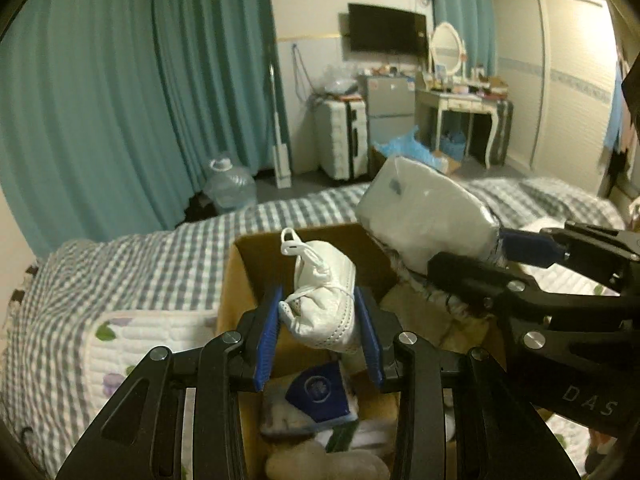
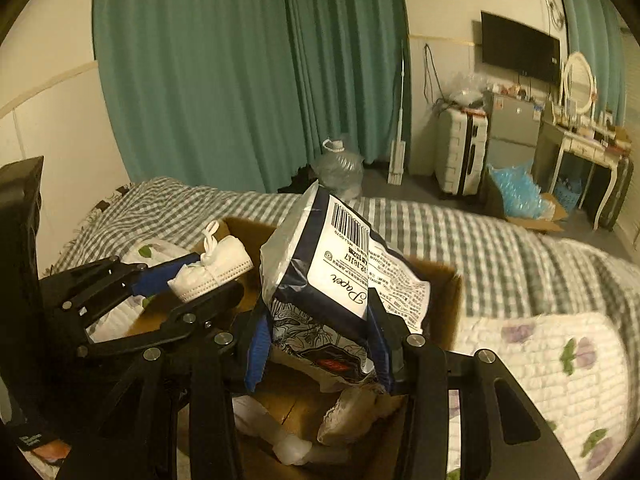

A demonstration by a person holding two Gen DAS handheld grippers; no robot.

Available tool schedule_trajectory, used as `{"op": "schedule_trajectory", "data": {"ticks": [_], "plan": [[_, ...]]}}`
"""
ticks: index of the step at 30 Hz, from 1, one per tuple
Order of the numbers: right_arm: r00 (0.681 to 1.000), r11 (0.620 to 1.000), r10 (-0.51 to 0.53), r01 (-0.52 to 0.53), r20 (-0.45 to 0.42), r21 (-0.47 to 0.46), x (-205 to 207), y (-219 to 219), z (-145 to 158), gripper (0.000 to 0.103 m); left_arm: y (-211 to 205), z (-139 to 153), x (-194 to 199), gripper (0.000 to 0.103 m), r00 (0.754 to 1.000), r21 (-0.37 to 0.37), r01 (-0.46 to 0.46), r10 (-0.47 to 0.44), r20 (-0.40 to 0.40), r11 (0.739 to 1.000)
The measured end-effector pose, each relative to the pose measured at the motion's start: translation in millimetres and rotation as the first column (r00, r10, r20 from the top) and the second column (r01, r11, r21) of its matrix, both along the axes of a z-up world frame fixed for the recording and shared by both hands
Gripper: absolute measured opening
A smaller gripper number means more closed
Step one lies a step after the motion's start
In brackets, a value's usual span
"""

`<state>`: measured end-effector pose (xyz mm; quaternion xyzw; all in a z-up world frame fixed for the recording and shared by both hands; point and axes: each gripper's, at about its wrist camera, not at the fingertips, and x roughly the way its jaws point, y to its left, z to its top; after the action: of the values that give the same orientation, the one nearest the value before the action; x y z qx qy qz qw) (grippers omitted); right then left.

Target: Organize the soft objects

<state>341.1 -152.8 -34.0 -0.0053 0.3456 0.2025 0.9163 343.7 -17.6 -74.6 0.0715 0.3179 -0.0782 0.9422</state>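
Observation:
My left gripper (image 1: 318, 320) is shut on a white drawstring pouch (image 1: 324, 300) and holds it above an open cardboard box (image 1: 256, 248) on the bed. The pouch also shows in the right wrist view (image 2: 216, 272). My right gripper (image 2: 318, 344) is shut on a tissue paper pack (image 2: 344, 276) with a barcode label, held above the same box (image 2: 444, 296). In the left wrist view the pack (image 1: 424, 216) hangs at the right, clamped by the right gripper (image 1: 480, 256). Soft items lie inside the box (image 1: 320, 396).
The box sits on a bed with a grey checked cover (image 1: 160, 256) and a white floral quilted pillow (image 2: 560, 360). Beyond the bed are teal curtains (image 1: 120, 100), a water jug (image 1: 230, 186), a suitcase (image 1: 344, 136) and a dressing table (image 1: 460, 104).

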Motion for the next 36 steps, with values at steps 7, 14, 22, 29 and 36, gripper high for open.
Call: {"op": "schedule_trajectory", "data": {"ticks": [7,14,22,29,36], "plan": [[1.000,1.000,-0.005,0.005,0.021,0.008,-2.5,-4.6,-5.2,0.058,-5.2,-9.2,3.2,0.039,1.000,0.049,0.003,-0.002,-0.020,0.999],[0.997,0.997,-0.067,0.066,0.037,0.050,-14.0,-21.1,31.7,0.084,-6.0,12.9,-7.2,0.064,0.999,0.070,-0.041,0.042,-0.005,0.997],[0.977,0.991,-0.131,0.131,0.167,0.009,-67.3,-40.9,120.8,0.089,-1.4,84.8,-49.2,0.065,0.995,0.067,-0.071,0.066,0.079,0.995],[0.915,0.980,-0.196,0.194,0.354,0.040,-150.2,-50.4,233.7,0.099,8.6,185.7,-125.7,0.081,0.964,0.012,-0.071,0.065,0.260,0.997],[0.830,0.972,-0.230,0.216,0.509,0.087,-248.0,-54.4,318.9,0.102,29.7,267.0,-215.3,0.093,0.895,-0.045,-0.083,0.094,0.435,0.996]]}}
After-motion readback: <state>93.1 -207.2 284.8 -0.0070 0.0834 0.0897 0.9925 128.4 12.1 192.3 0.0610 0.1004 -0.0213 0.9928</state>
